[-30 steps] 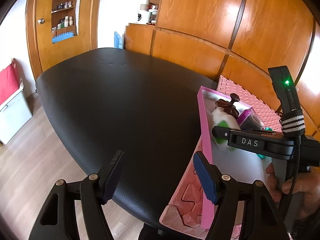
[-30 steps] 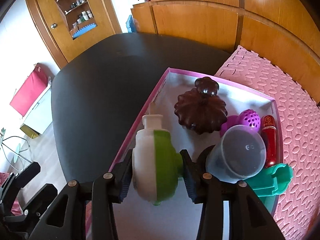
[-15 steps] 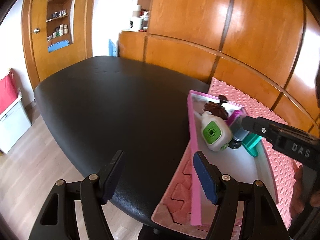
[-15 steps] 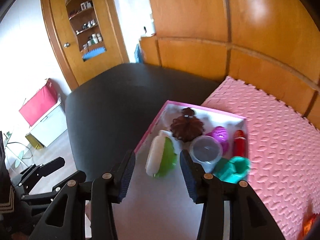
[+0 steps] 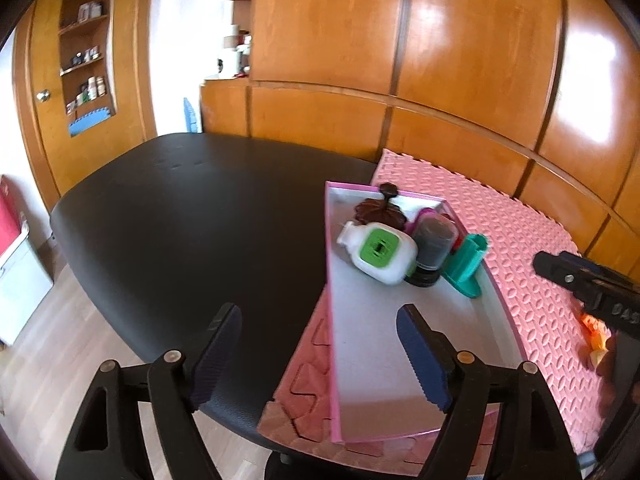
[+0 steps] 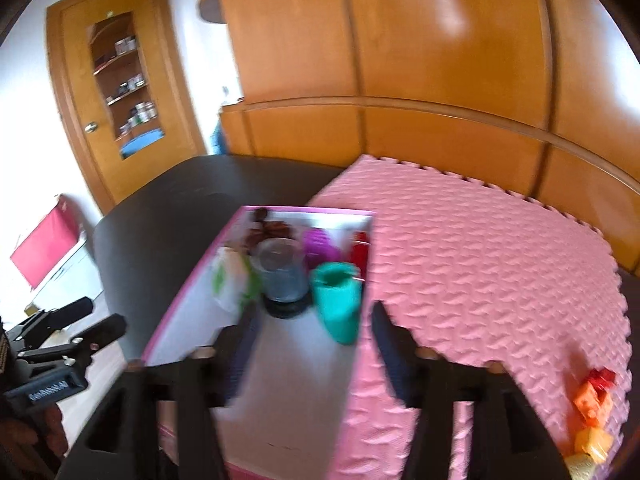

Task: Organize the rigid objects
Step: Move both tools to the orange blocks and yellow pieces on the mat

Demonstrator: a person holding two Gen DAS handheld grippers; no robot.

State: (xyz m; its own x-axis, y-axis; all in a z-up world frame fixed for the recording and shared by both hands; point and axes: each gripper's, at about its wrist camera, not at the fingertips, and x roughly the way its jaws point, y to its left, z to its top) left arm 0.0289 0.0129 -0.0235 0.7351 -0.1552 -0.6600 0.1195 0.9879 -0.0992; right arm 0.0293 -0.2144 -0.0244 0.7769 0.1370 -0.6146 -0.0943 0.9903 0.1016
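A pink-rimmed tray (image 5: 332,320) (image 6: 192,280) lies on a pink foam mat (image 5: 520,240) (image 6: 480,264). At its far end lie a white and green bottle (image 5: 380,250) (image 6: 228,276), a brown flower-shaped item (image 5: 378,208), a grey cup (image 5: 432,244) (image 6: 280,272), a teal holder (image 5: 466,262) (image 6: 338,300), a purple ball (image 6: 318,242) and a red item (image 6: 360,250). My left gripper (image 5: 320,352) is open and empty near the tray's front left. My right gripper (image 6: 312,356) is open and empty above the tray's near part. Orange and yellow blocks (image 6: 592,416) (image 5: 596,332) lie on the mat at the right.
The mat covers the right part of a black table (image 5: 192,220) (image 6: 160,220). Wooden panel walls (image 5: 440,80) stand behind. A shelved door (image 5: 84,64) and a red and white bin (image 6: 44,248) are on the left, beyond the table's edge.
My right gripper let go of the white and green bottle, which now lies in the tray, and drew back and to the right. The left gripper's view has swung toward the tray.
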